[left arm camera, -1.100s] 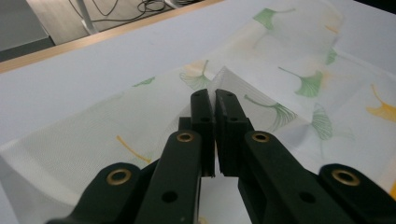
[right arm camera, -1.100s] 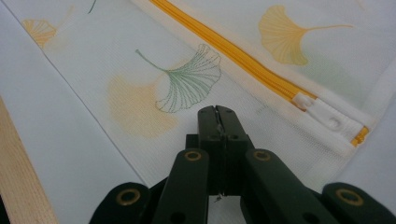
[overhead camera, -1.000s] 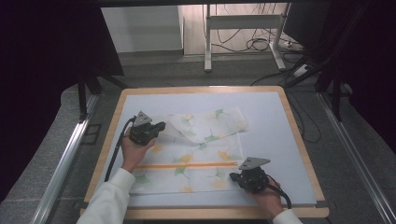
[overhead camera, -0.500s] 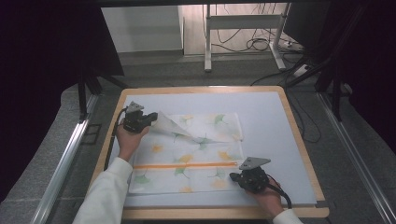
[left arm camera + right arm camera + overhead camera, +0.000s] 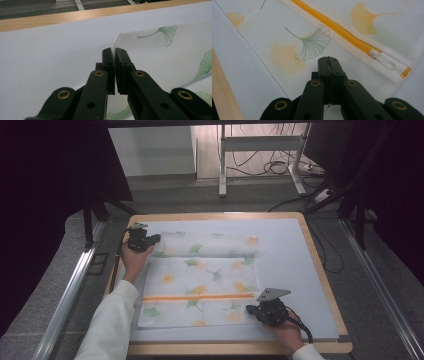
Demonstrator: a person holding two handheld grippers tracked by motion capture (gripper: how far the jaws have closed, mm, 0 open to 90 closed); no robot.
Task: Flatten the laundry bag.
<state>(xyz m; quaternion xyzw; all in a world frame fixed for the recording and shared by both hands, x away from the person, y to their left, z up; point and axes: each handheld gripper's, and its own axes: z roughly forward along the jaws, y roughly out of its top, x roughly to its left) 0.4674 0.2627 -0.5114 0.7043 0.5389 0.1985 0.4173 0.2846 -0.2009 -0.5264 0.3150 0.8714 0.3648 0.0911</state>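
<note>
While spread flat on the pale surface (image 5: 295, 270), the ginkgo-print mesh zipper bag (image 5: 200, 285) is pinned at its near right corner by the closed right gripper (image 5: 252, 309); its far left corner is pinched in the left gripper (image 5: 156, 238), presumably for unfolding.

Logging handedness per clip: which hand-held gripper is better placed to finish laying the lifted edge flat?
Left. The left hand-held gripper is pinched on the mesh bag's far corner; the right hand-held gripper rests shut at the near edge, likely steadying it.
</note>
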